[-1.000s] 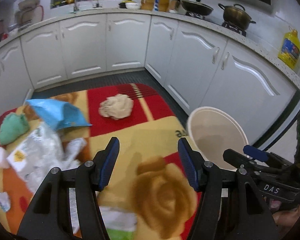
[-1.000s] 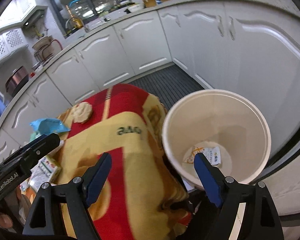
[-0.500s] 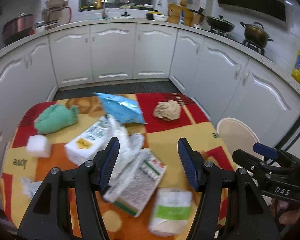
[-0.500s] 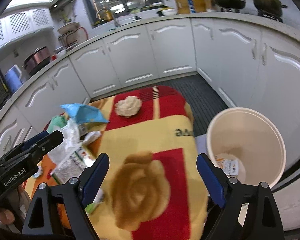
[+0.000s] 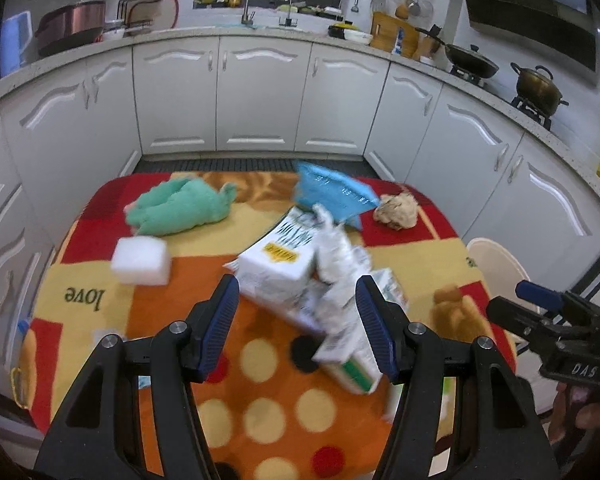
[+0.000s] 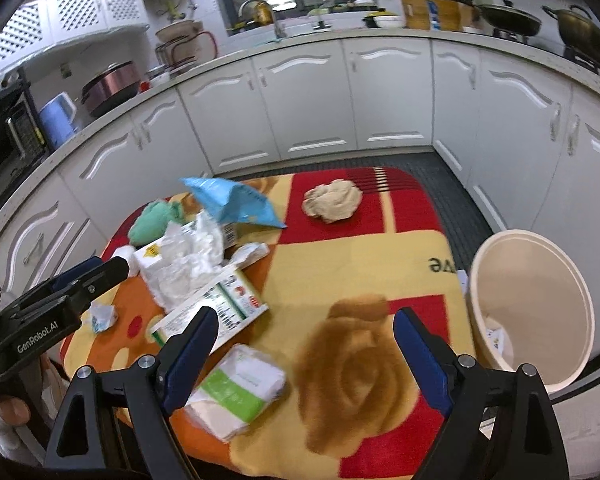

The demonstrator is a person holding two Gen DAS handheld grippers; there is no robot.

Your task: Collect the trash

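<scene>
Left wrist view: left tool (image 5: pixel 296 322) hangs over the table (image 5: pixel 260 412), jaws apart, nothing between the pads, aimed at the trash pile in the middle. Pile: white pack (image 5: pixel 274 266) with a yellow label, crumpled clear wrap (image 5: pixel 338 256) draped on it, a printed carton (image 5: pixel 388 292) under the wrap, and a green-white pack (image 5: pixel 354 372) at the near end, blurred. Blue bag (image 5: pixel 332 194) leans on the far side of the pile, beige wad (image 5: pixel 396 212) just right of it. Green cloth (image 5: pixel 180 210) lies far left, white sponge (image 5: pixel 140 260) just in front of it, both apart from the pile. Bin (image 5: pixel 496 260) shows past the table's right edge. Right wrist view: right tool (image 6: pixel 304 354) also apart and holding nothing, over the rose print on the table's right part; green-white pack (image 6: pixel 240 388) sits by its left finger (image 6: pixel 188 356), contact unclear. Bin (image 6: pixel 496 248) stands on the floor touching or just beside the table's right edge, with a piece of paper (image 6: pixel 494 334) at the bottom. A small crumpled scrap (image 6: pixel 102 316) lies at the table's left edge, near the left tool's body.
</scene>
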